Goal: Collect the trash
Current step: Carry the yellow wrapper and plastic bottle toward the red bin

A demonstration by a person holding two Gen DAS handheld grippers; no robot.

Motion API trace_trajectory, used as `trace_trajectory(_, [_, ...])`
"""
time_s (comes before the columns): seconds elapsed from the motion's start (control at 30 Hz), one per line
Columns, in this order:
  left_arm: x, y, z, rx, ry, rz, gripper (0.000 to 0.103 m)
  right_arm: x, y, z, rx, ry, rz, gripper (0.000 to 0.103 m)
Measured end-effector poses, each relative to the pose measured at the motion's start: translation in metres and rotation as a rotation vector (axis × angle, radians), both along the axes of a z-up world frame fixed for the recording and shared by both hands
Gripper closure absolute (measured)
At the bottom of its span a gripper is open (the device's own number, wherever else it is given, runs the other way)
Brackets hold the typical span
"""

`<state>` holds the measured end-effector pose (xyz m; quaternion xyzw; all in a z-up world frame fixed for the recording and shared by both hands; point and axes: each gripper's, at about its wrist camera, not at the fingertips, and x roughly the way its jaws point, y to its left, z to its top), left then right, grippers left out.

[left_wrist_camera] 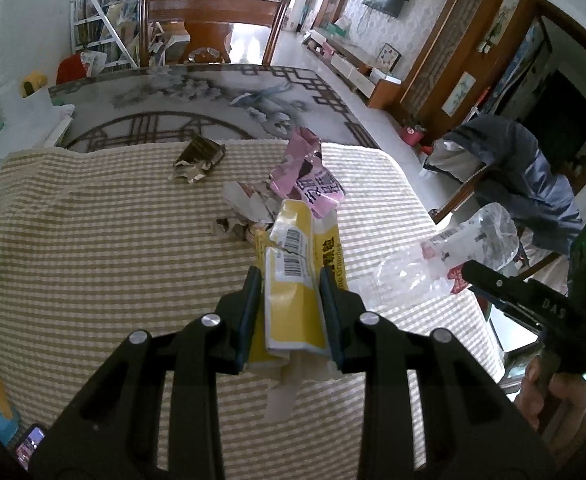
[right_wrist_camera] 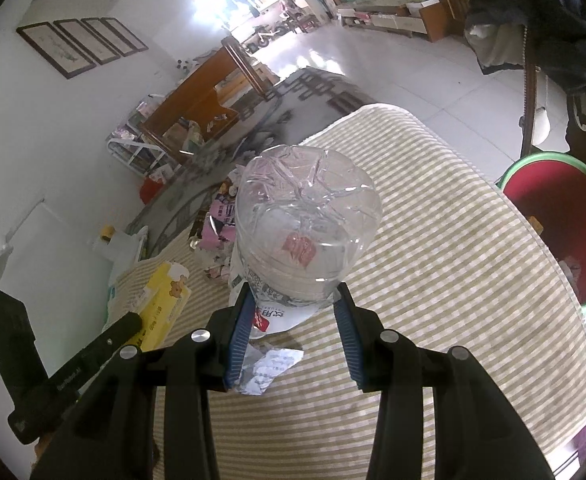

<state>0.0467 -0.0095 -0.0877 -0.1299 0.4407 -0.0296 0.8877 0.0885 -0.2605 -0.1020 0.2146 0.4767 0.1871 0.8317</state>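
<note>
My left gripper (left_wrist_camera: 291, 280) is shut on a yellow and white snack wrapper (left_wrist_camera: 293, 280) with barcodes, held above the striped tablecloth (left_wrist_camera: 93, 248). Beyond it on the cloth lie a pink wrapper (left_wrist_camera: 309, 176), torn paper scraps (left_wrist_camera: 249, 204) and a dark torn packet (left_wrist_camera: 199, 156). My right gripper (right_wrist_camera: 295, 296) is shut on a crushed clear plastic bottle (right_wrist_camera: 305, 220) with a red mark, its base facing the camera. The same bottle (left_wrist_camera: 453, 252) shows at the right of the left wrist view. The yellow wrapper (right_wrist_camera: 165, 304) appears at the left of the right wrist view.
A red bin with a green rim (right_wrist_camera: 561, 232) stands on the floor right of the table. A wooden chair (left_wrist_camera: 209, 28) stands at the table's far side; another chair draped with a grey jacket (left_wrist_camera: 521, 172) is at the right. A phone (left_wrist_camera: 29, 446) lies at the near left.
</note>
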Motion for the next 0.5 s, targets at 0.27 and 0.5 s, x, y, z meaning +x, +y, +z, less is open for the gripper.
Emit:
trace_trajectory(0.27, [0.008, -0.019, -0.002, -0.001, 0.007, 0.005, 0.074, 0.007, -0.018, 0.005, -0.016, -0.024, 0.009, 0.063])
trace_trajectory(0.5, [0.021, -0.051, -0.003, -0.008, 0.013, -0.020, 0.074, 0.017, -0.046, 0.010, -0.025, -0.041, -0.007, 0.063])
